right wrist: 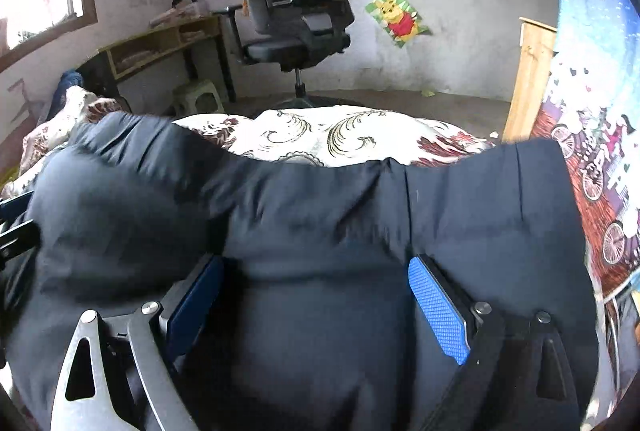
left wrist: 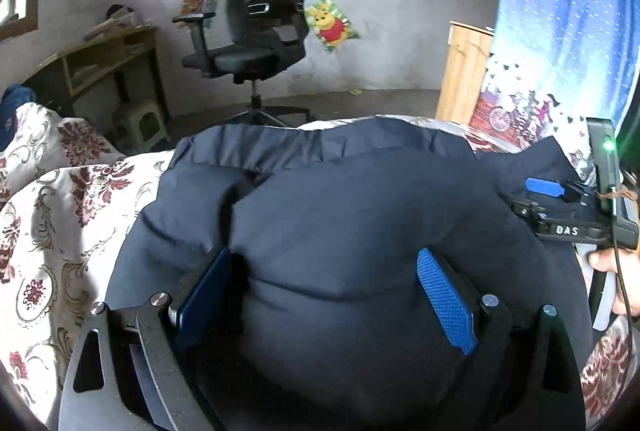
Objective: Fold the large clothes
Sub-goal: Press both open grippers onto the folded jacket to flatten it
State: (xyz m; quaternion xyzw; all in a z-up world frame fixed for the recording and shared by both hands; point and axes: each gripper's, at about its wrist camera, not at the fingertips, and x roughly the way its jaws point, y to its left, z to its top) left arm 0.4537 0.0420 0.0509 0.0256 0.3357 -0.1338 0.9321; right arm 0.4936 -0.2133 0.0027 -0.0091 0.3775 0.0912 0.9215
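Step in hand, by my read: mid-fold on a big dark navy padded jacket (left wrist: 340, 231), w/ both grippers low over the bulk near the person, prob. pressing or about to take hold of the near fold. Can't say which for sure.

Left gripper (left wrist: 324, 295): fingers spread wide, 1 blue pad each side of a puffy hump of fabric. The cloth bulges up between them; the pads look beside it, not pinched on it. So open, straddling the jacket. Right gripper (right wrist: 316, 295): same story, fingers set wide apart w/ jacket fabric swelling between, no clamp seen. In the left wrist view the right gripper shows at the far right edge, held in the person's hand (left wrist: 616, 271), resting at the jacket's right side.

Next move, as I judge it: close both on a thick near edge, lift together, carry it toward the far side so the halves stack even. Padding is bulky & springy, so a shallow bite may slip; needs a deep grab & a press after to flatten.

Jacket: lies on a bed w/ cream & maroon floral cover (left wrist: 60, 215), filling most of the near part. Puffy, rumpled, a seam running far-to-near on the right (right wrist: 408, 199), a gathered band along the far edge (left wrist: 288, 147). Beyond the bed: office chair (left wrist: 260, 15), well apart.
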